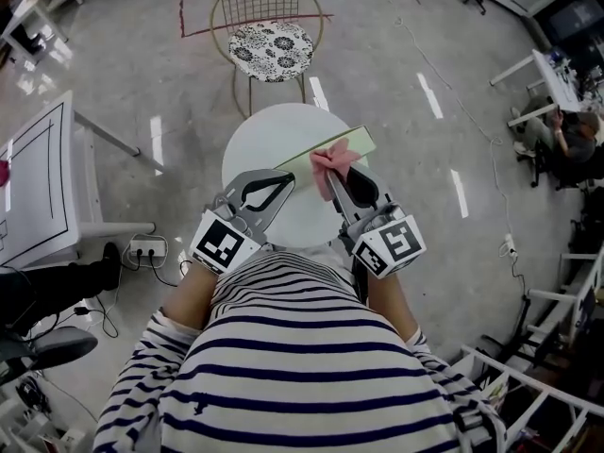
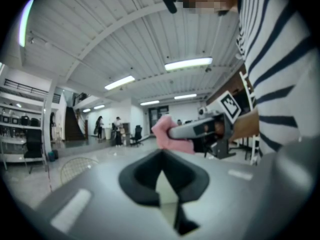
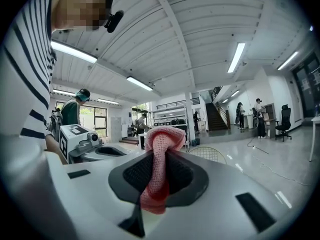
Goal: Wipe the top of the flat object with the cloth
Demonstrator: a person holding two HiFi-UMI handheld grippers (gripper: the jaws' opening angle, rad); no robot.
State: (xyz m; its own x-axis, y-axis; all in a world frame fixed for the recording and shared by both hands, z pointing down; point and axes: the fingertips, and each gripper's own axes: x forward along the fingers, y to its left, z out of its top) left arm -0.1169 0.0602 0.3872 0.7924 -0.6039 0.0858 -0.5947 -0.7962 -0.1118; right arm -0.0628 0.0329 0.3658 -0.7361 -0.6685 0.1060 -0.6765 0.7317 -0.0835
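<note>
While my left gripper (image 1: 283, 172) points level over the round white table (image 1: 269, 125), its 2 fingers are closed together on the near end of the flat object (image 1: 351, 142) - a thin, pale green board that runs away from the fingertips toward the upper right in the head view. From the left gripper view (image 2: 161, 155) I see only a narrow pale strip of that board (image 2: 165, 188) pinched between the dark pads.

My right gripper (image 1: 333, 179) sits just beside the left one, a little to its right. Its fingers are clamped on the pink cloth (image 1: 331, 162), and in the right gripper view (image 3: 159, 155) the knitted cloth (image 3: 161, 143) bulges out above the tips and hangs down between the pads. In the head view the bunched cloth lies over the board's top face, about midway along it; I cannot tell how firmly it presses there. From the left gripper view the same cloth (image 2: 164, 131) shows beyond my left fingertips, at the end of the right gripper's grey body.

Past the table stands 1 wire chair (image 1: 272, 50) with a patterned cushion.
</note>
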